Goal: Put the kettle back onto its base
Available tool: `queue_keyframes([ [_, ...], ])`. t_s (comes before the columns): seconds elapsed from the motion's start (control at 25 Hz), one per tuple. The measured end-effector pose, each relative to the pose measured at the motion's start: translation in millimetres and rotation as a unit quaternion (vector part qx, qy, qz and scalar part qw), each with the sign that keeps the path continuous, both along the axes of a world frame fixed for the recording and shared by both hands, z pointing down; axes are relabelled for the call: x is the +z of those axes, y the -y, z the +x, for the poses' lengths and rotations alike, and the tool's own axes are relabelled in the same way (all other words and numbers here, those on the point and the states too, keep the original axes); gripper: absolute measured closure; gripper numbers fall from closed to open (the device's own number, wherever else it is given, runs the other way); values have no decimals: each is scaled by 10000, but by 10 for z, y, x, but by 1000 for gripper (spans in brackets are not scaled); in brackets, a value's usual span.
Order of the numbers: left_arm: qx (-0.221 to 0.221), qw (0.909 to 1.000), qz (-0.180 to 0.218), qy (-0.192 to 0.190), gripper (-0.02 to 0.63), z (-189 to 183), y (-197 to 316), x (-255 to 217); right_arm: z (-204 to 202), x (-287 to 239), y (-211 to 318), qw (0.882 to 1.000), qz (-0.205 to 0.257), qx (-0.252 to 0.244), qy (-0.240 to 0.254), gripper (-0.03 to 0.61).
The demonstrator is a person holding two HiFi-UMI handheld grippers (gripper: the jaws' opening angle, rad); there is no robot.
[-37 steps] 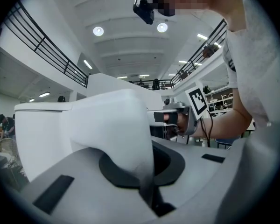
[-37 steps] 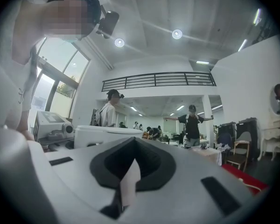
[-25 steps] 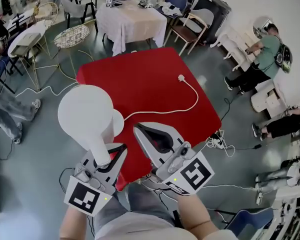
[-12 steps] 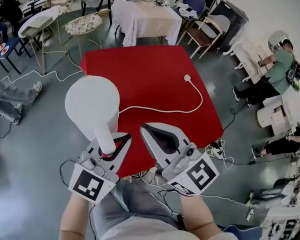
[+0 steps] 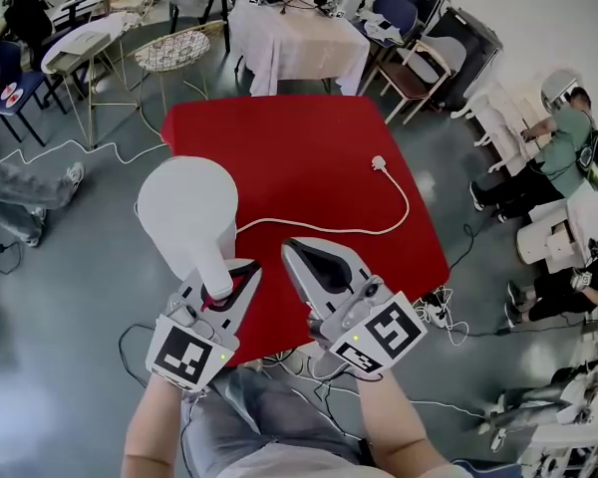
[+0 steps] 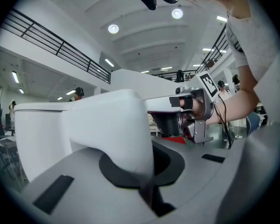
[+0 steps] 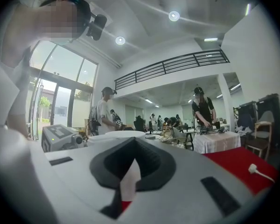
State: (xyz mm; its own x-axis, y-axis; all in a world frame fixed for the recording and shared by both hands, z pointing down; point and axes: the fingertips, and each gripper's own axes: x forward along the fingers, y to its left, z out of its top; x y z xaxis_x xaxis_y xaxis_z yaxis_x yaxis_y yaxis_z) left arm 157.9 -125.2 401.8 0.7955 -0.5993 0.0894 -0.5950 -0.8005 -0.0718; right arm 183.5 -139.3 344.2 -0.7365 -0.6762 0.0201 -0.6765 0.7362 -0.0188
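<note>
A white kettle (image 5: 187,207) hangs over the near left corner of the red table (image 5: 309,157). My left gripper (image 5: 219,289) is shut on its handle (image 6: 116,125), which fills the left gripper view. A sliver of the white base (image 5: 233,237) shows on the table right of the kettle; the kettle hides the rest. A white cord (image 5: 384,222) runs from the base to a plug (image 5: 378,162). My right gripper (image 5: 297,252) is level beside the left one, jaws together with nothing between them (image 7: 130,148).
Tables and chairs (image 5: 299,38) stand beyond the red table, with people working there. A person in green (image 5: 568,147) sits at the right. Cables and a power strip (image 5: 434,312) lie on the grey floor by the table's near right corner.
Both grippers have sunk a little and shifted slightly, the kettle still held by the left one. The kettle now hangs nearer the table's corner.
</note>
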Motion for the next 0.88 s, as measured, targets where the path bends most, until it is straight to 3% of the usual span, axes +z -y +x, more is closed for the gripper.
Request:
queue_keyframes([
  [0.24, -51, 9999, 114, -10, 604, 5, 160, 93, -99, 160, 188, 9998, -119, -113, -106, 572],
  [0.56, 221, 9993, 256, 184, 604, 146, 254, 192, -176, 191, 306, 9995, -191, -204, -151, 572],
  [0.72, 222, 9995, 203, 10, 604, 151, 347, 158, -200, 195, 343, 9995, -195, -221, -148, 572],
  [0.88, 273, 9995, 151, 104, 604, 132, 292, 203, -231, 183, 365, 9995, -175, -233, -129, 572],
])
